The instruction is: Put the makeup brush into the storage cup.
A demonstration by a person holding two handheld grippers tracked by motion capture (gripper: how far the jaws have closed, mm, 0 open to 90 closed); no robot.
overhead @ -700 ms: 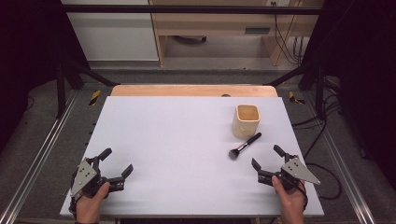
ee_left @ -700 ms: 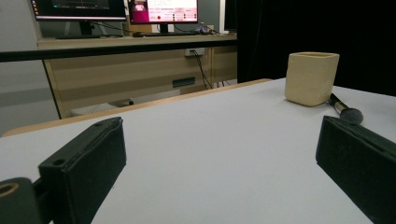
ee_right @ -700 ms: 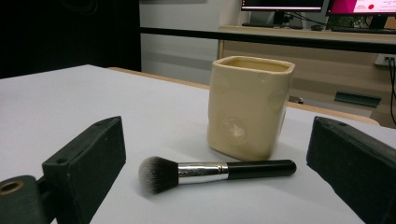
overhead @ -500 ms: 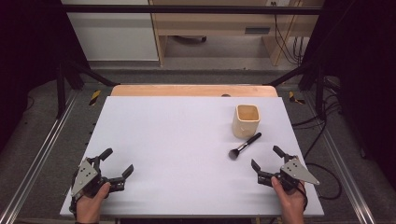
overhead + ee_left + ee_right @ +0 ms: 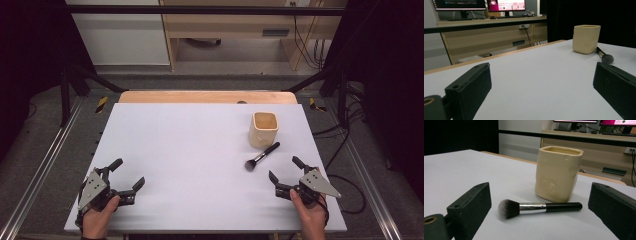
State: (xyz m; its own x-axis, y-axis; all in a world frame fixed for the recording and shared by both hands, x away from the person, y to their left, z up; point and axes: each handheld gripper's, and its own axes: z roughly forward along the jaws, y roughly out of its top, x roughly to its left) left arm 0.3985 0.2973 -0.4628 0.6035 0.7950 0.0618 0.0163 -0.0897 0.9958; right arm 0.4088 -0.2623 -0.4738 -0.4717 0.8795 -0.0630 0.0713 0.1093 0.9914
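Note:
A cream square cup (image 5: pixel 263 128) (image 5: pixel 558 173) (image 5: pixel 586 38) stands upright on the white table (image 5: pixel 190 150), right of centre. A makeup brush (image 5: pixel 261 156) (image 5: pixel 537 208) (image 5: pixel 604 56) with black handle, silver ferrule and dark bristles lies flat just in front of the cup. My right gripper (image 5: pixel 287 170) (image 5: pixel 541 220) rests open near the front right edge, a short way behind the brush, nothing between its jaws. Held at the front left corner, my left gripper (image 5: pixel 127 173) (image 5: pixel 544 97) is open and empty, far from both objects.
A wooden strip (image 5: pixel 207 97) borders the table's far edge. Beyond it stand a wooden desk (image 5: pixel 489 35) with monitors (image 5: pixel 506 5) and cables. Metal frame rails (image 5: pixel 40 170) run along both sides of the table.

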